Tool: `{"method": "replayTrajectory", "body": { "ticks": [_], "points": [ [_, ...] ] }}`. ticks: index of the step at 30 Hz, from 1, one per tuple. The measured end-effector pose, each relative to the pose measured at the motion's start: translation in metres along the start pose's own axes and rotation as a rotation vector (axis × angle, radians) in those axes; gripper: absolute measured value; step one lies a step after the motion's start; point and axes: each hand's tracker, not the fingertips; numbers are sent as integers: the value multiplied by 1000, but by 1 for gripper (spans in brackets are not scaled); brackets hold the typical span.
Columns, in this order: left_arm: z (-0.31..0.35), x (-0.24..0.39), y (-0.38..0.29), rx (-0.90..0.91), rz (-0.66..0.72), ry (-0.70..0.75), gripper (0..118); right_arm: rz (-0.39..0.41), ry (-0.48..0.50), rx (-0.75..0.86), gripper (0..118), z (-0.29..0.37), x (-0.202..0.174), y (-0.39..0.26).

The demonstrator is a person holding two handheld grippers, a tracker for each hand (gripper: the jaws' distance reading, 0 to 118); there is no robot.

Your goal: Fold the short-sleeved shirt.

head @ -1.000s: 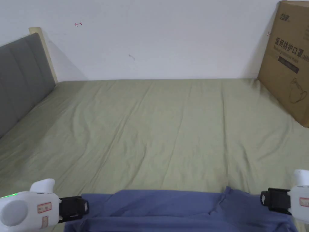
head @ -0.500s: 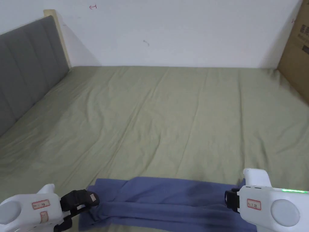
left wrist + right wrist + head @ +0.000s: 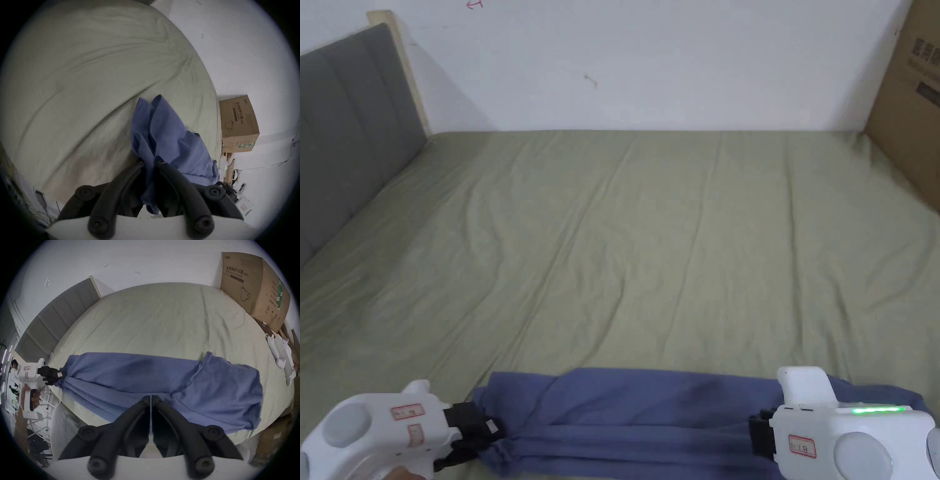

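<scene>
Seemingly stretched for a fold, the blue shirt (image 3: 637, 406) lies along the near edge of the green bed (image 3: 650, 250) in the head view, the left gripper (image 3: 472, 434) at its left end and the right gripper (image 3: 759, 431) toward its right.

From the left gripper view, bunched cloth sits clamped between the jaws.

From the right gripper view, the jaws are together; whether they pinch the shirt's near edge I cannot tell.
</scene>
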Motion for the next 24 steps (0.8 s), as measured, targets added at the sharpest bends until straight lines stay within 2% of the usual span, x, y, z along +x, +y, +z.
{"method": "replayTrajectory", "body": {
  "ticks": [4, 8, 10, 12, 15, 16, 17, 18, 19, 20, 21, 24],
  "points": [
    [20, 60, -13, 89, -60, -25, 7, -51, 11, 8, 3, 9, 19, -4],
    [30, 157, -24, 104, -363, -1, 7, -107, 7, 43, 3, 22, 41, -5],
    [24, 202, -36, 96, -491, -64, 7, -150, 11, 61, 3, 28, 54, -6],
    [4, 245, -66, 32, -609, -124, 7, -191, 10, 75, 3, 34, 67, -9],
    [-41, 285, -111, -99, -776, -168, 8, -211, -26, 80, 3, 40, 84, -16],
    [-58, 291, -126, -145, -829, -187, 13, -215, -42, 79, 3, 41, 89, -18],
    [-78, 293, -143, -192, -854, -187, 33, -222, -53, 77, 3, 41, 95, -22],
    [-98, 295, -156, -250, -879, -197, 58, -235, -56, 70, 3, 41, 101, -25],
    [-116, 293, -165, -291, -867, -197, 90, -249, -57, 65, 3, 41, 107, -28],
    [-134, 289, -174, -333, -830, -163, 115, -267, -61, 56, 3, 42, 112, -31],
    [-145, 285, -181, -375, -811, -120, 115, -279, -67, 50, 3, 43, 116, -34],
    [-140, 274, -173, -324, -741, -111, 97, -292, -87, 58, 3, 50, 123, -40]
  ]
}}
